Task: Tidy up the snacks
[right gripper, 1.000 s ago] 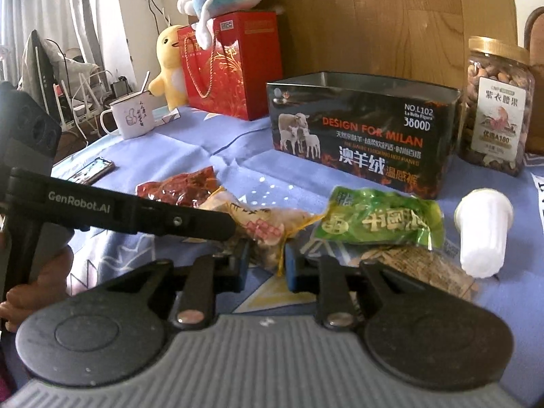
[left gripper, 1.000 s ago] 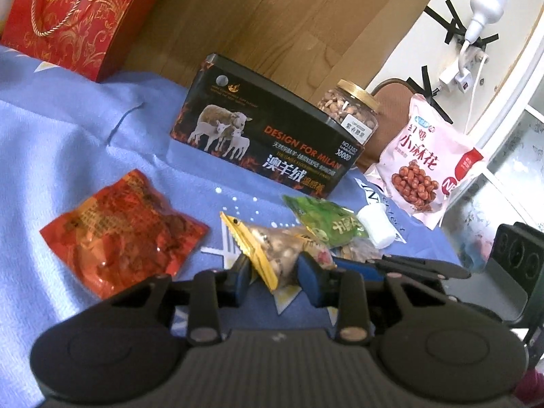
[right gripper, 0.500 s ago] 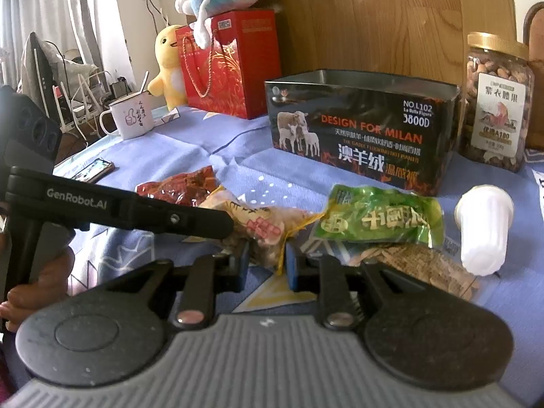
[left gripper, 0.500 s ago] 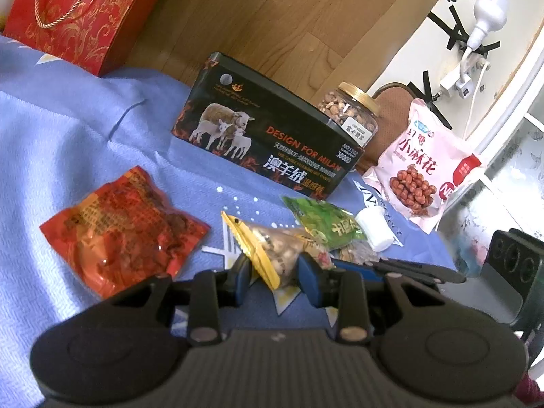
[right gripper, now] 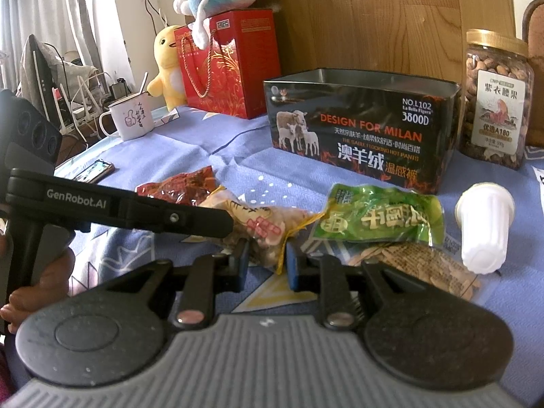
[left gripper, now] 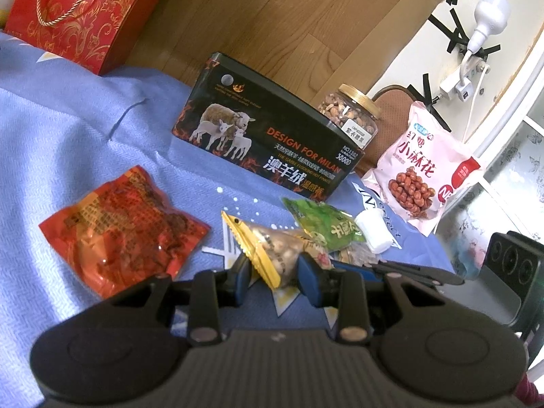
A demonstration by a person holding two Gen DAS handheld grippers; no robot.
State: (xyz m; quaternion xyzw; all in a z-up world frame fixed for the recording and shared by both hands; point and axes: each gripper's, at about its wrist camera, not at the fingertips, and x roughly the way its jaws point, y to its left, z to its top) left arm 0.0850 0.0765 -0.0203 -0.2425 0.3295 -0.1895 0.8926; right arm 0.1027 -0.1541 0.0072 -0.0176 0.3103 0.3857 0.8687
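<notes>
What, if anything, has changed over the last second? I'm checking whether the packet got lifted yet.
Almost nothing. The yellow-edged packet has not been lifted: it still lies on the blue cloth between the fingers of both the left gripper and right gripper. The tin and other snacks stayed put.

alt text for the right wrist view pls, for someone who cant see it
The right gripper straddles the yellow-edged end of a clear snack packet on a blue cloth, with the left gripper reaching in from the left. Behind lie a green packet, a white cup, an open black tin and a nut jar.
</notes>
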